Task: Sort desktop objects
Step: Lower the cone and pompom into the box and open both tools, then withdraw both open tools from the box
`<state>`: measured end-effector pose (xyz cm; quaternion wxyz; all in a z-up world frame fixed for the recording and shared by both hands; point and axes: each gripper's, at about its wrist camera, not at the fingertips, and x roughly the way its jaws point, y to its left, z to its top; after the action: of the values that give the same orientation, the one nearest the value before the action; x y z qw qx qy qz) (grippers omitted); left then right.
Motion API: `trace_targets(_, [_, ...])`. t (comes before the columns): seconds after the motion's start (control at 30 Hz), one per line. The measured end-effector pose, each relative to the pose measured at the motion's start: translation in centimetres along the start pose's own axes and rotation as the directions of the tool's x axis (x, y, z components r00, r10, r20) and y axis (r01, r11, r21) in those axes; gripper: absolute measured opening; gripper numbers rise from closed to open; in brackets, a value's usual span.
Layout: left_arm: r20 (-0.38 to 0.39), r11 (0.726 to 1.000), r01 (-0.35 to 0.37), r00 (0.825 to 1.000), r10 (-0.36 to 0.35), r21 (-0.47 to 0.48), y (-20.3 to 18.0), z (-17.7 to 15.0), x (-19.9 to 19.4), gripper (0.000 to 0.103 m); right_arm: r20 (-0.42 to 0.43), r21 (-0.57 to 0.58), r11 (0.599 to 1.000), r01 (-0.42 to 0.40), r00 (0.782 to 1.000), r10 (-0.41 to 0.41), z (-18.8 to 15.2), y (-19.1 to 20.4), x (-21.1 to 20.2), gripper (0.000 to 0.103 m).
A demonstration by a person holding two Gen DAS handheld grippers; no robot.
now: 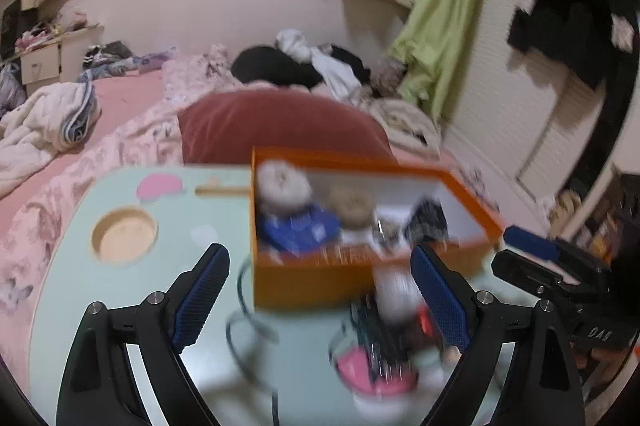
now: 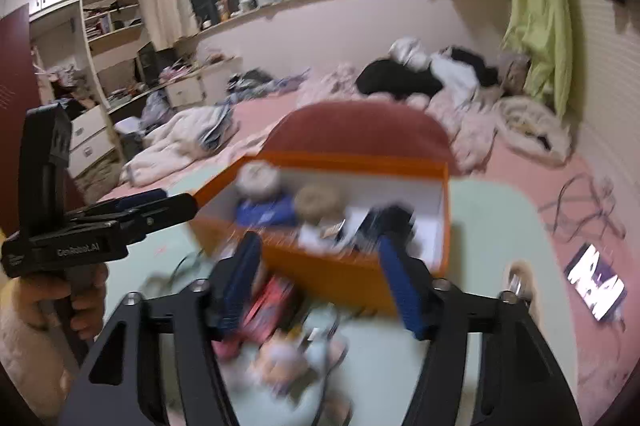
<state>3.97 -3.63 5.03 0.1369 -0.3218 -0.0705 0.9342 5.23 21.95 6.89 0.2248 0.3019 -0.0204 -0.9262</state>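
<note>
Tabletop [image 1: 132,314]: pale green, with a round wooden recess [image 1: 124,235] to my left; it stands on a pink bed beside a red cushion [image 1: 280,124].
Box [image 1: 320,278]: orange, open-topped, white inside, at the far middle of the tabletop, straight in front of both my hand-held grippers.
Box contents: two round fluffy things, one whitish [image 1: 283,183] and one tan [image 1: 352,205], a blue packet [image 1: 300,231] and dark pieces, all blurred.
Loose objects: a blurred heap [image 1: 380,350] of pink, red and dark things lies on the tabletop just before the box; a thin dark cable [image 1: 244,322] loops beside it.
My left hand-held gripper [image 1: 320,306]: jaws spread wide, gripping nothing, above the heap.
My right hand-held gripper [image 2: 320,290]: jaws apart, nothing clamped, over the same heap; a red object [image 2: 268,306] shows just beside its left pad.
Phone [image 2: 596,286]: lit screen, lying on the bed, well apart from the box.
</note>
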Motion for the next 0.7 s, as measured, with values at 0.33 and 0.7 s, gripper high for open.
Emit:
trace_targets(0.33, [-0.180,0.997,-0.056,0.982,0.063,0.047,-1.2,-6.5,1.0,0.095,-0.188,-0.054,0.998,0.028,0.982,-0.038,-5.3,1.8,0.2,0.077])
trace_targets(0.7, [-0.187,0.978,-0.156,0.965,0.181,0.139,-2.3,-7.2,1.6,0.103,-0.288,-0.103,0.985,0.136,0.944,-0.161,-6.5,2.0,2.6,0.102])
